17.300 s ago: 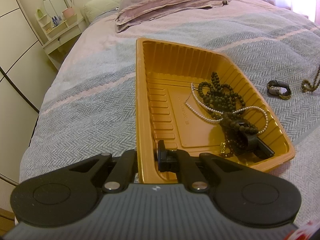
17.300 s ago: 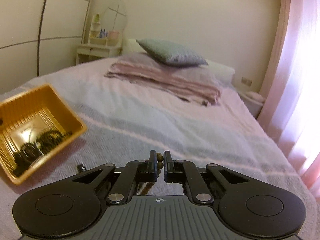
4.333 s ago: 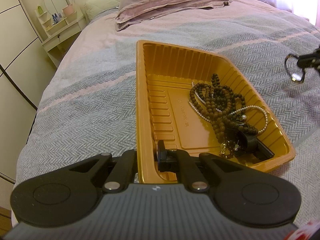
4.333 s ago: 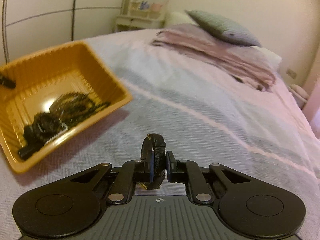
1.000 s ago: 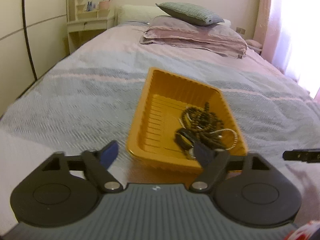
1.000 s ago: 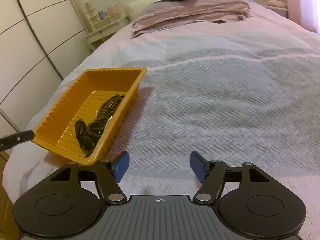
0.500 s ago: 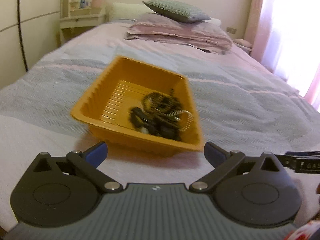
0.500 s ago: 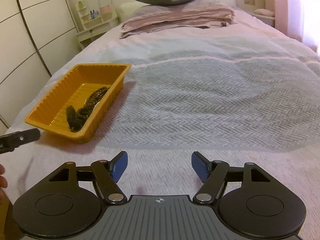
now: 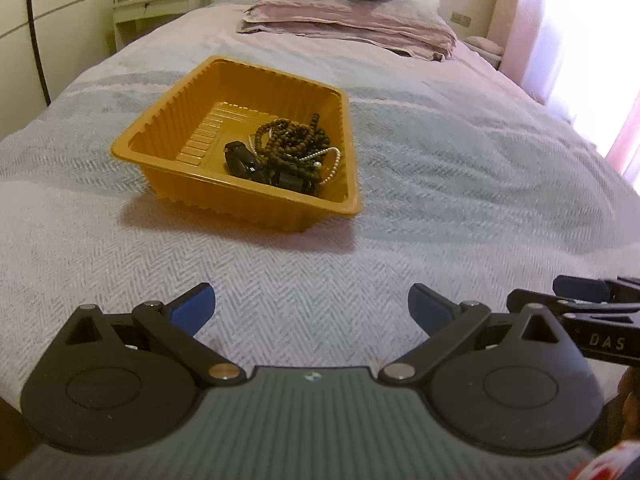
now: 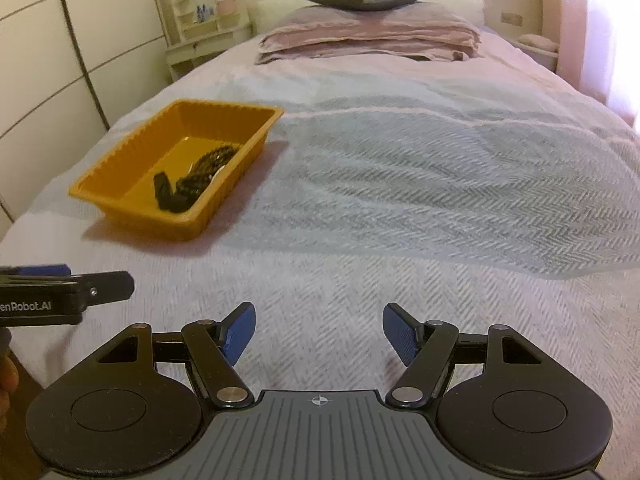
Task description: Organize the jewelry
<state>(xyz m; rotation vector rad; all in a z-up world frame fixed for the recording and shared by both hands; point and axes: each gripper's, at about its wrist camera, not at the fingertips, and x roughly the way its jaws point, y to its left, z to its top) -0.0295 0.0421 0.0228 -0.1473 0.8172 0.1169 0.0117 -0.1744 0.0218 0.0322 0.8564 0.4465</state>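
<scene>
tray [image 9: 132, 148]: orange, ribbed, on bedspread | jewelry [image 9: 288, 152]: tangled beads, pearls, heaped inside near corner

- The orange tray [image 9: 172, 152] looks like shiny, ribbed plastic.
- The bed cover [image 9: 460, 184] is soft woven cloth.
- Brown beads [image 9: 296, 136] look matt.

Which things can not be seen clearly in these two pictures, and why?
- Jewelry in the orange tray: right wrist view, blurred and partly behind the near wall; pieces cannot be told apart.
- Right gripper: left wrist view, cut off by the right edge.
- Shelf items: right wrist view, too small.
</scene>
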